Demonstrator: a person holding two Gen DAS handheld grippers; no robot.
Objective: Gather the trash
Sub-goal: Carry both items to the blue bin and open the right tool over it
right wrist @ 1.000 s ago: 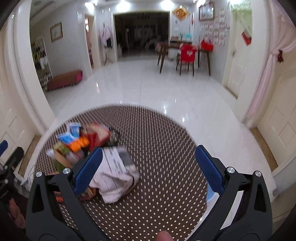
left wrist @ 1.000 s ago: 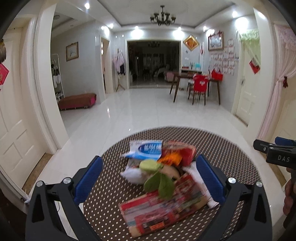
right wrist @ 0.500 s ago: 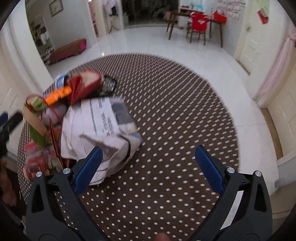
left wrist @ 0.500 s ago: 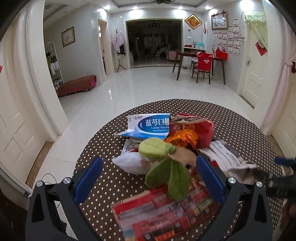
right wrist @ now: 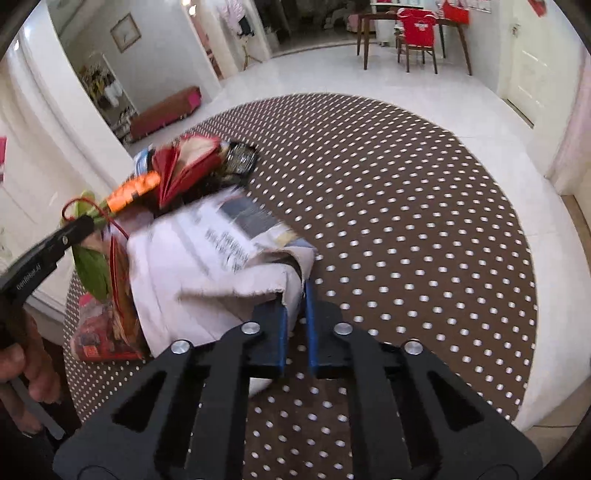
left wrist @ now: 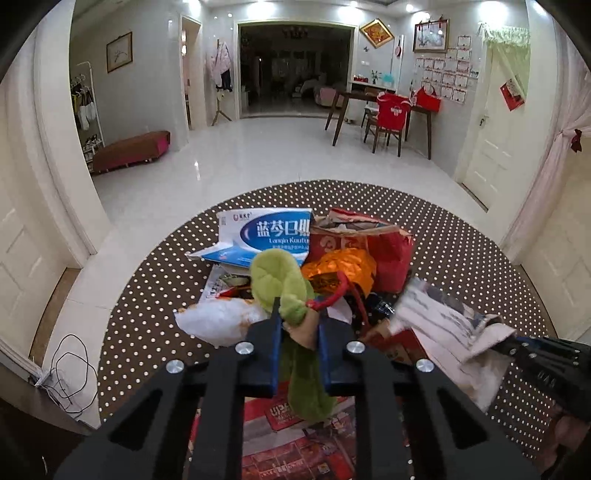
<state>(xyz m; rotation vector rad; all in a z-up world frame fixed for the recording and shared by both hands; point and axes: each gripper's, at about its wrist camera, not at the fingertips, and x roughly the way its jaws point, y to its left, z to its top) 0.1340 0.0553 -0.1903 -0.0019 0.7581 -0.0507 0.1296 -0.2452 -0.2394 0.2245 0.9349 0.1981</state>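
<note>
Surface, left wrist view: polka-dot round mat (left wrist: 155,332) is carrying the trash pile on the white floor.
Left gripper (left wrist: 298,332): I am pinching the green plush leaves (left wrist: 280,277), fingers nearly closed.
Risk: its red cord (left wrist: 334,291) is looping into the orange wrapper (left wrist: 341,264); lifting may be dragging neighbours.
Right wrist view, right gripper (right wrist: 294,295): I am clamping the crumpled newspaper (right wrist: 214,251) by one edge.
Risk: thin paper may be tearing or slipping.

1. A glossy white tiled floor (left wrist: 258,162) reflected recessed ceiling lights (left wrist: 345,11).
2. A dark wooden dining table (left wrist: 384,107) with a red-covered chair (left wrist: 391,118) stood by the right wall.
3. A low reddish-brown bench (left wrist: 131,149) sat left.
</note>
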